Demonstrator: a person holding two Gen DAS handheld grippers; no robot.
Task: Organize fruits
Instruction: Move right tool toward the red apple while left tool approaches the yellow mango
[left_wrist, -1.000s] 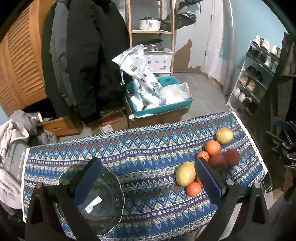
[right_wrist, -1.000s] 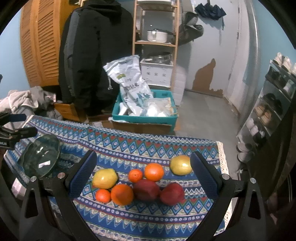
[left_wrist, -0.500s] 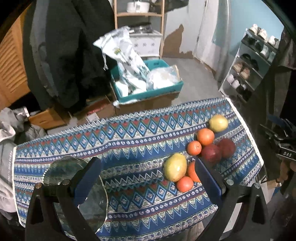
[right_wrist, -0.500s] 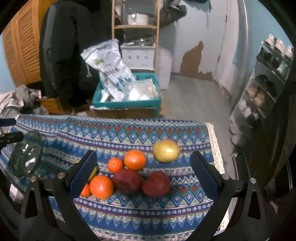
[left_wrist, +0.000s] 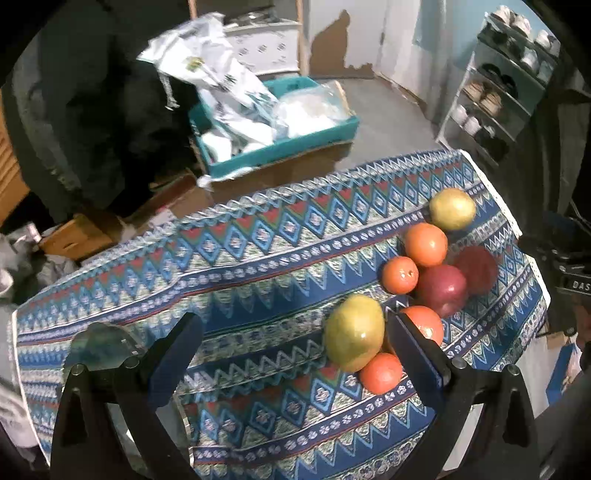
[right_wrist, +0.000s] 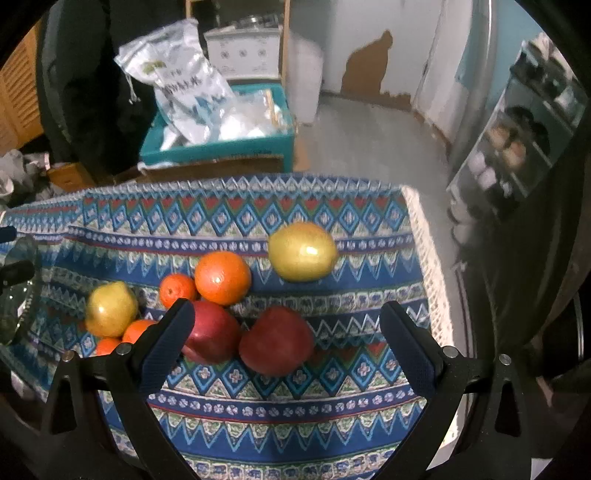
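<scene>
Nearest the right camera, the right gripper (right_wrist: 286, 341) hangs with its jaws spread wide and nothing between the pads, low over the patterned tablecloth (right_wrist: 258, 406); two red apples (right_wrist: 275, 339) lie side by side between its fingers. Just behind them sit a large orange (right_wrist: 222, 277) touching a small orange (right_wrist: 177, 290), and farther back, apart from the rest, a yellow-green fruit (right_wrist: 302, 251). The left gripper (left_wrist: 293, 350) is likewise released and empty, with a mango (left_wrist: 354, 332) and a small orange (left_wrist: 380, 372) just inside its right finger. A glass bowl (left_wrist: 98, 345) sits at the cloth's left end, behind the left finger. Beyond the table, a teal crate (left_wrist: 280, 147) of bags rests on the floor.
</scene>
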